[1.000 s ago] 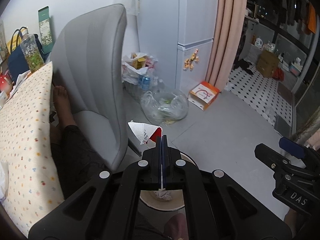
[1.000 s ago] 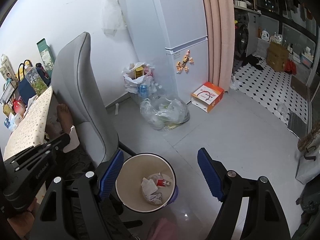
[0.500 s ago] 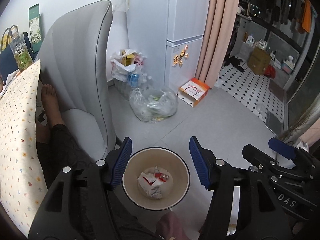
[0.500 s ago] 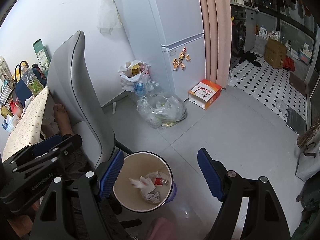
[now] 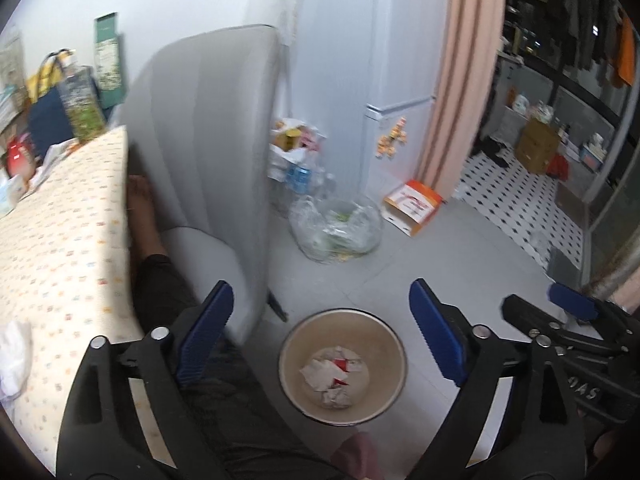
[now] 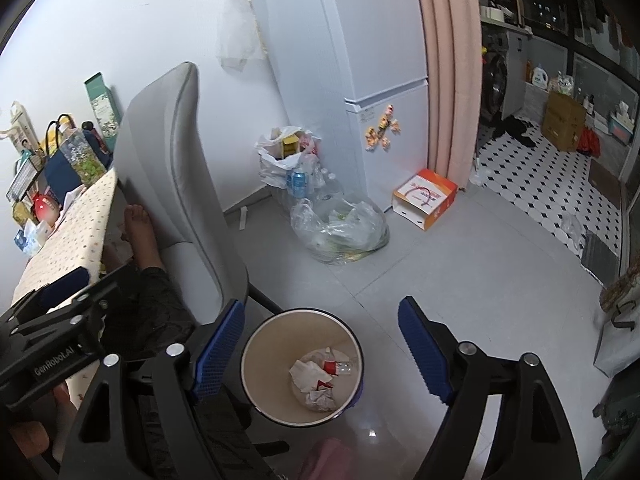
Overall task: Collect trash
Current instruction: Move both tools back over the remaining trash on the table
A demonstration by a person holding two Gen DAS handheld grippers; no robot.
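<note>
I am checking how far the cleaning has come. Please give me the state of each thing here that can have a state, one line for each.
left gripper: jaws opening, nothing between them.
right gripper: jaws opening, nothing between them.
trash bin: upright, no lid, crumpled paper and a red-and-white wrapper at the bottom.
clear plastic bag: on the floor, full.
white bag: open at the top, stuffed.
orange box: lying on the floor.
fridge: doors closed.

Left gripper [image 5: 320,334] opening – nothing between (bin [image 5: 296,344] below).
</note>
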